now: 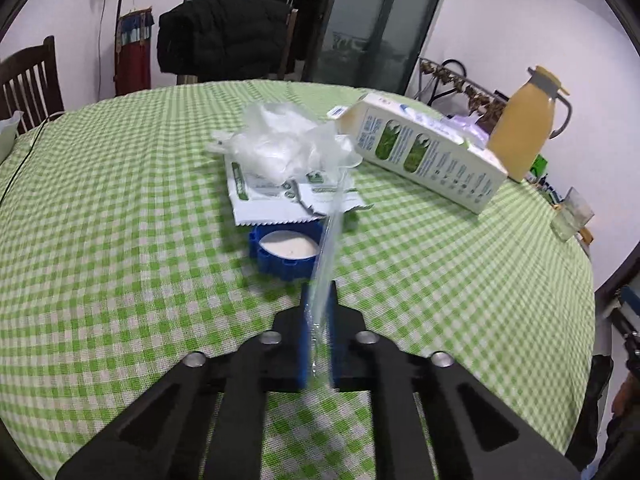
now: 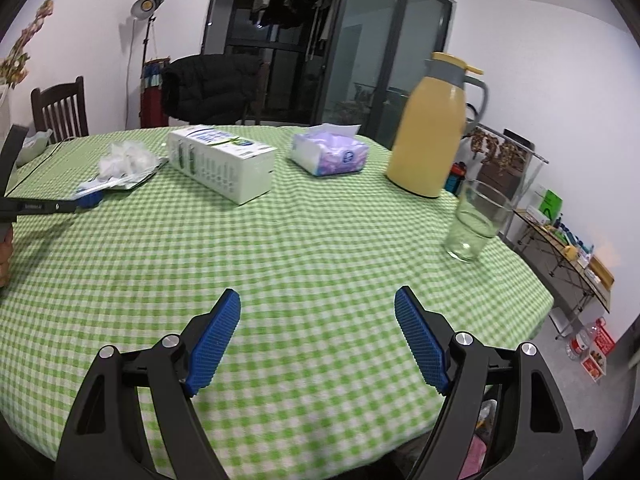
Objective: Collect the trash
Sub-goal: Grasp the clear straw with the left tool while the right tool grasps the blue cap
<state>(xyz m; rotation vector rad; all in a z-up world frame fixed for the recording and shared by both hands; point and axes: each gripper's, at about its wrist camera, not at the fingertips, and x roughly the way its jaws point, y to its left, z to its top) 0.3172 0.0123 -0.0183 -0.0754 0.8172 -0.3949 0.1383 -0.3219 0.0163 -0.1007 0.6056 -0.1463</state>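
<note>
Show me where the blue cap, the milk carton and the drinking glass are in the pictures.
blue cap [image 1: 285,254]: left wrist view, on its ribbed front wall.
milk carton [image 2: 218,168]: right wrist view, on its printed long side.
drinking glass [image 2: 476,220]: right wrist view, on its clear wall.

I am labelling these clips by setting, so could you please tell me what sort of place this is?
Most likely a home dining room: a round table with a green checked tablecloth, a wooden dining chair, and a yellow thermos jug beside a drinking glass.

White walls [image 2: 540,40] enclose the room. A dark-framed glass door [image 2: 380,60] faces the table [image 2: 320,240]. A wooden chair [image 2: 60,108] stands beside a floor lamp [image 2: 148,4].
</note>
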